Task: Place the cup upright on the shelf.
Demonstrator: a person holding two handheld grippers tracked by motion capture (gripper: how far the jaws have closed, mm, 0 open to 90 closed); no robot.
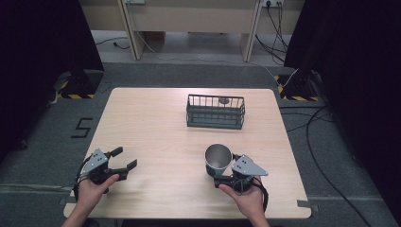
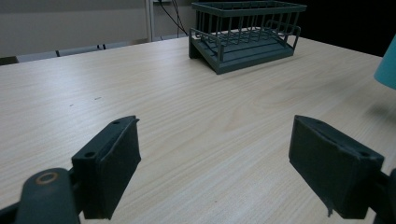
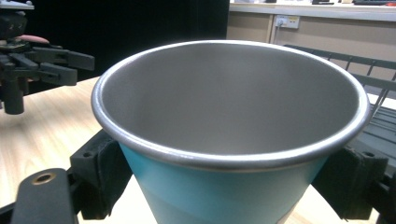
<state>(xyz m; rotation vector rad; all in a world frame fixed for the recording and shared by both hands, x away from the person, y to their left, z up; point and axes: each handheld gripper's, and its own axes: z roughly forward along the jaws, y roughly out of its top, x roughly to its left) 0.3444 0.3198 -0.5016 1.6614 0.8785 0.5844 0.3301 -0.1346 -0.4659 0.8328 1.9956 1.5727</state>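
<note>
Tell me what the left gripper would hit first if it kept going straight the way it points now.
Probably nothing soon: the left gripper is open over bare table. The wire basket sits far ahead, slightly right of its line, so it may meet that first; depth is unclear.

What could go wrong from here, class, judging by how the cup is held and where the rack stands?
1. The right gripper grips the cup low on its tapered wall, below the rim; it might slip or tip when lifted.
2. The wire rack stands beyond the cup, so a low carry forward could strike its bars.
3. The left gripper is open and apart, giving no support.
</note>
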